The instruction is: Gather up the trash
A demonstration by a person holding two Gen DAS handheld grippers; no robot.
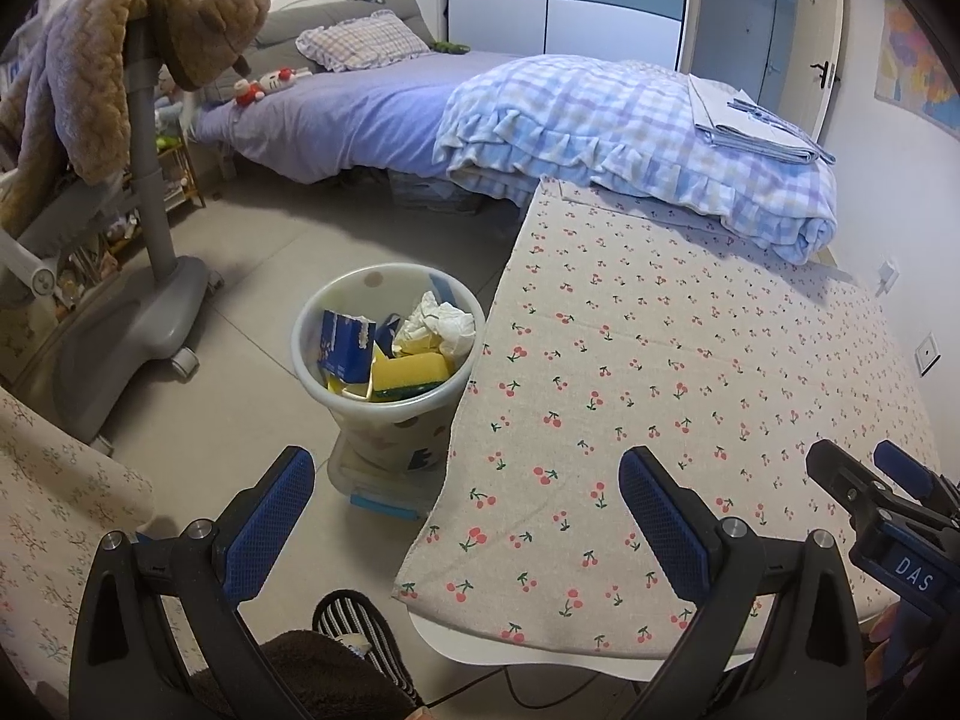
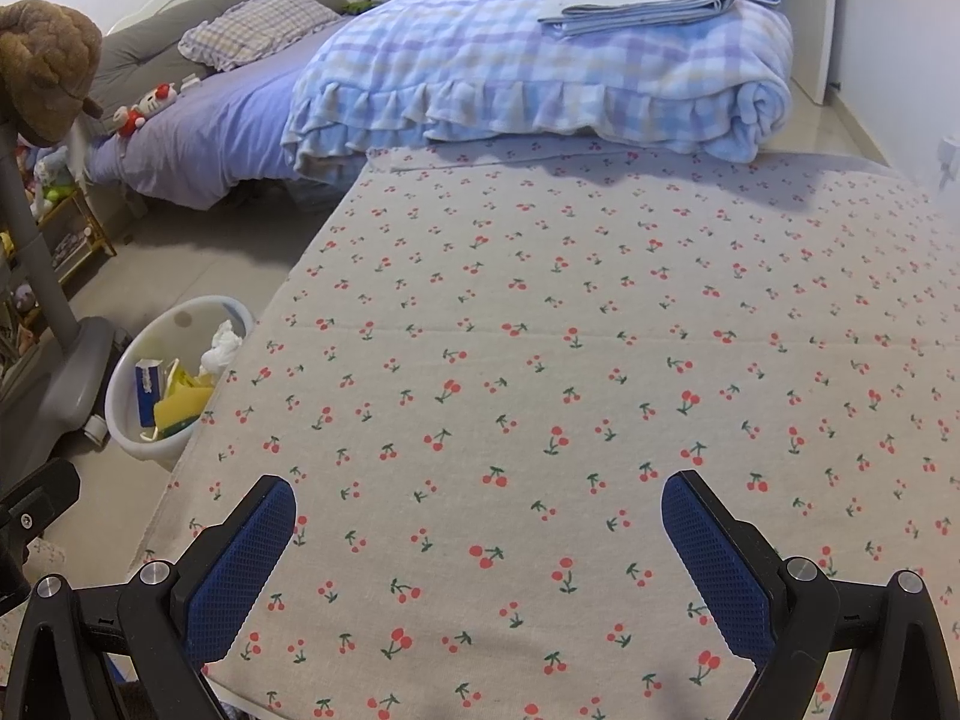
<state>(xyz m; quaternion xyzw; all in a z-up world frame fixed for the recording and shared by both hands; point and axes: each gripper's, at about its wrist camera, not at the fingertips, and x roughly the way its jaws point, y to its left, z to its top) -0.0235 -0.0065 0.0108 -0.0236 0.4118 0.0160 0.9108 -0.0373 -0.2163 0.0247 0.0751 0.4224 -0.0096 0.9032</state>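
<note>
Seemingly, collection is judged finished, since crumpled tissue, a blue carton and a yellow sponge are seen inside the white bin beside the cherry-print table, over which both the left gripper and the right gripper are held spread and empty, so only withdrawal is called for.

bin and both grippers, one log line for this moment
left gripper open, empty | right gripper open, empty | bin holds trash

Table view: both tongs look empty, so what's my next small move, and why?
Probably pull both back and stop. The cherry-print tablecloth shows no trash, the bin already holds the sponge, blue carton and crumpled tissue, and left tongs and right tongs are open.
</note>
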